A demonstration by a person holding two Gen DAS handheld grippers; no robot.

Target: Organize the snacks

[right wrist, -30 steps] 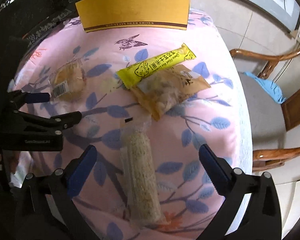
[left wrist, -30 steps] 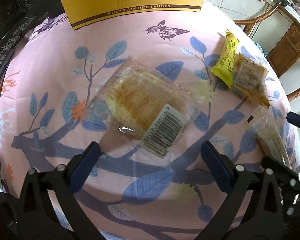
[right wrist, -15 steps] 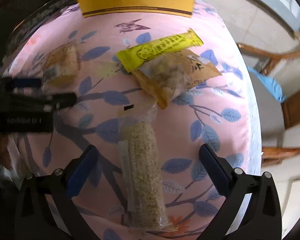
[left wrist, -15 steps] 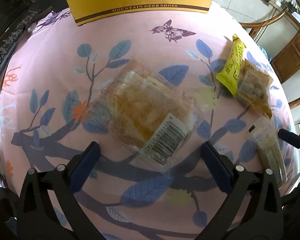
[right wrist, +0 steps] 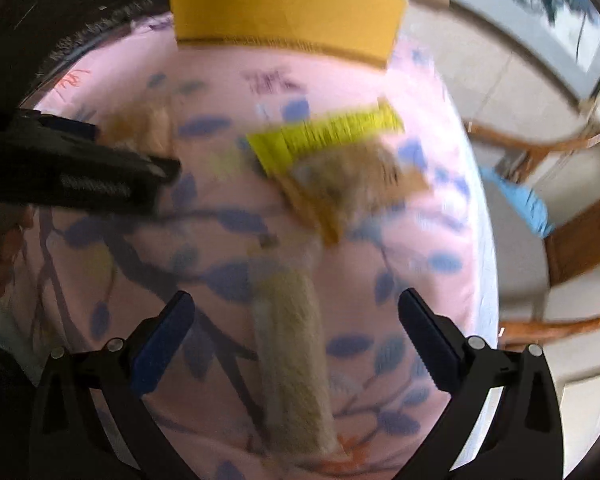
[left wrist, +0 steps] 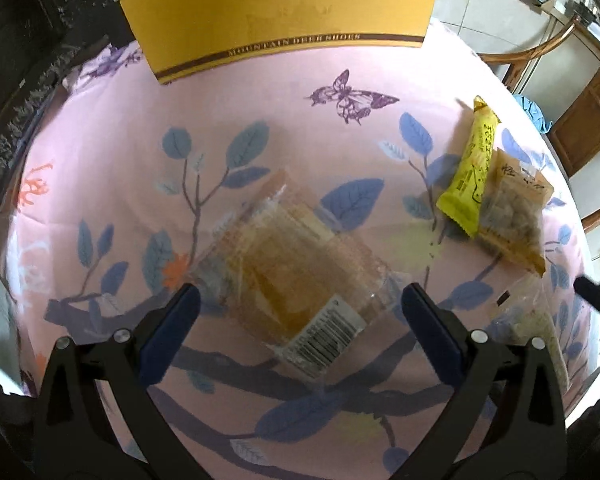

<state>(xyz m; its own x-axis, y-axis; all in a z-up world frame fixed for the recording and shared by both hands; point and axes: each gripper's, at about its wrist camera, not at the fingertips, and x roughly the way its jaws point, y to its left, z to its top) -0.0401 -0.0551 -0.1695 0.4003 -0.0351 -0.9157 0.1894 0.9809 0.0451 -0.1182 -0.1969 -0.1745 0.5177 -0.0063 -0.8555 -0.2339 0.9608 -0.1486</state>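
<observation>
Both grippers spread wide: left gripper straddles the clear pastry pack mid-table, right gripper straddles the sesame bar near the front edge. Four snacks total; yellow bar and tan pouch overlap near the table's right edge.

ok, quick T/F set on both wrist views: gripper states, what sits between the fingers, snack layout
1. Both grippers are open. True: left gripper and right gripper grip nothing.
2. The clear pastry packet lies ahead of the left gripper. True.
3. The yellow bar sits alone. False: the tan snack bag overlaps it.
4. The right gripper is shut on the sesame stick. False: it lies loose between the spread fingers.
5. The yellow shoebox stands at the far edge. True.
</observation>
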